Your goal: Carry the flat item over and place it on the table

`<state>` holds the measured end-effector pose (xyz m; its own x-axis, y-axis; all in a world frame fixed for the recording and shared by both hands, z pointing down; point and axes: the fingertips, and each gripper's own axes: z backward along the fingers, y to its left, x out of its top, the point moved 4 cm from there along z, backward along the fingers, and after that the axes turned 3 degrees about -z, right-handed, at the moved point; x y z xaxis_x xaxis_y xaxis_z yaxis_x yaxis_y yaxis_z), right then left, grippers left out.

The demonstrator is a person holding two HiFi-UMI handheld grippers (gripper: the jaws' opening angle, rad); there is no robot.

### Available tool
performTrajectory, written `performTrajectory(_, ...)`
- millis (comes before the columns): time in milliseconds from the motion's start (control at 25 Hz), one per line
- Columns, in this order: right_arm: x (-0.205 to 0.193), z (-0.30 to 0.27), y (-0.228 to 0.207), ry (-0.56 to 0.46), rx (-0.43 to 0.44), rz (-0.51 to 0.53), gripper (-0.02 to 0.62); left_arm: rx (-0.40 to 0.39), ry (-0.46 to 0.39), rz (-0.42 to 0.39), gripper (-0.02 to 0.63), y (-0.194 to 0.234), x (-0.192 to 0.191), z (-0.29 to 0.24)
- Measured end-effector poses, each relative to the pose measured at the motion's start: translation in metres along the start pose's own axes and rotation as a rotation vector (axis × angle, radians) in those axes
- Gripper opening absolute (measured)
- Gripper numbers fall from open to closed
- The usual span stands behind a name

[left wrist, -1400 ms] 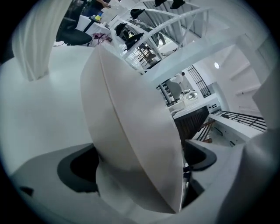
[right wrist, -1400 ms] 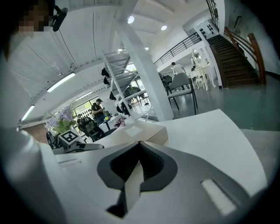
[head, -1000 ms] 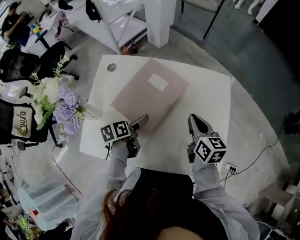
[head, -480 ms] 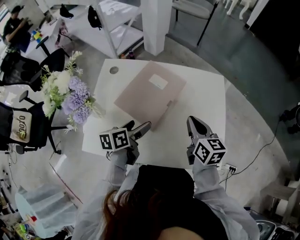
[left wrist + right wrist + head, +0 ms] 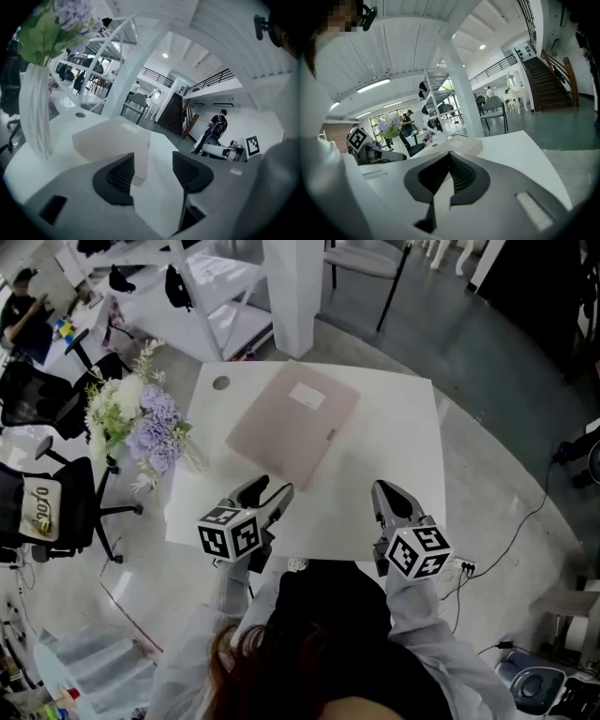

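Left hand-held gripper [image 5: 269, 489] hangs over the near edge of the white tabletop [image 5: 394, 427] with its jaws partway apart. They have just been closing, and its own view shows nothing between them, only bare tabletop. The right hand-held gripper [image 5: 386, 491], off to its right, has its jaws closed together on nothing.

The flat pinkish box [image 5: 292, 421], marked with a white label [image 5: 307, 397], lies flat on the tabletop ahead of both hand-held grippers, a little nearer the left one and clear of both. By the look of it the placing is done and neither hand-held gripper has any hold on the box.

What could go wrong now is mostly a careless touch:
- The box's far corner seems to sit close to the tabletop's far edge. A forward push from either hand-held gripper could slide it over that edge, since a flat, smooth box probably slides easily on a smooth top.
- A vase of flowers [image 5: 141, 423] stands at the tabletop's edge, just to the left of the left hand-held gripper, and looms large in that gripper's view. A leftward swing or roll of that hand could tip the tall, narrow vase [image 5: 35, 112] off the side or onto the box.
- If the box needs straightening, the left jaws are likely wide enough for its edge, but a one-sided pinch at a corner would swing it rather than lift it.
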<state>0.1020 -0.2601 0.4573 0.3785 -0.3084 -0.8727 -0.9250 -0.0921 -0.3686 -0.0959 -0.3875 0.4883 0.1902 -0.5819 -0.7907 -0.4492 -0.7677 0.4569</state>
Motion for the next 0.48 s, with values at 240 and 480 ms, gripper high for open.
performTrajectory(240, -0.007, 0.024, 0.000, -0.020, -0.005, 0.018, 0.009, 0.033, -0.042, -0.137, 0.128, -0.016, 0.000, 0.007)
performTrajectory(480, -0.008, 0.038, -0.008, -0.029, -0.008, 0.022, 0.009, 0.053, -0.079, -0.224, 0.000, -0.032, -0.006, 0.015)
